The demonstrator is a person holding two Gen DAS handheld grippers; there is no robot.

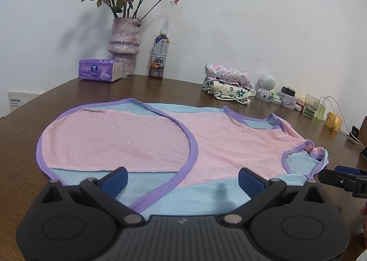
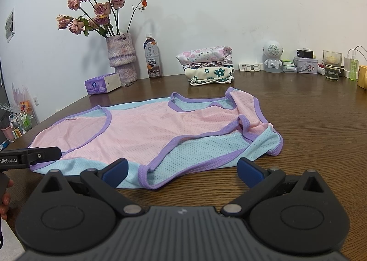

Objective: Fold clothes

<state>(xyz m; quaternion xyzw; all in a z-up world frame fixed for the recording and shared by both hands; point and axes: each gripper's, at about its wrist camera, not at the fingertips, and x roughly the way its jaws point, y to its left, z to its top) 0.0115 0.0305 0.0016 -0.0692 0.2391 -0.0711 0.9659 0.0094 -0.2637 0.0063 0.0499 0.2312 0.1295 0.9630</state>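
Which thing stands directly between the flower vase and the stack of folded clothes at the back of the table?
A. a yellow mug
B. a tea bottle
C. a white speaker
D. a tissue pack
B: the tea bottle stands upright between the vase and the folded clothes.

The left hand-held gripper (image 1: 182, 179) is held low and level, jaws spread wide. The right hand-held gripper (image 2: 182, 172) is likewise level and wide open, holding nothing, just beside it.

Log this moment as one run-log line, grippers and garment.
left gripper: open, over near hem | right gripper: open, at near edge | pink and blue garment: flat on table, not gripped
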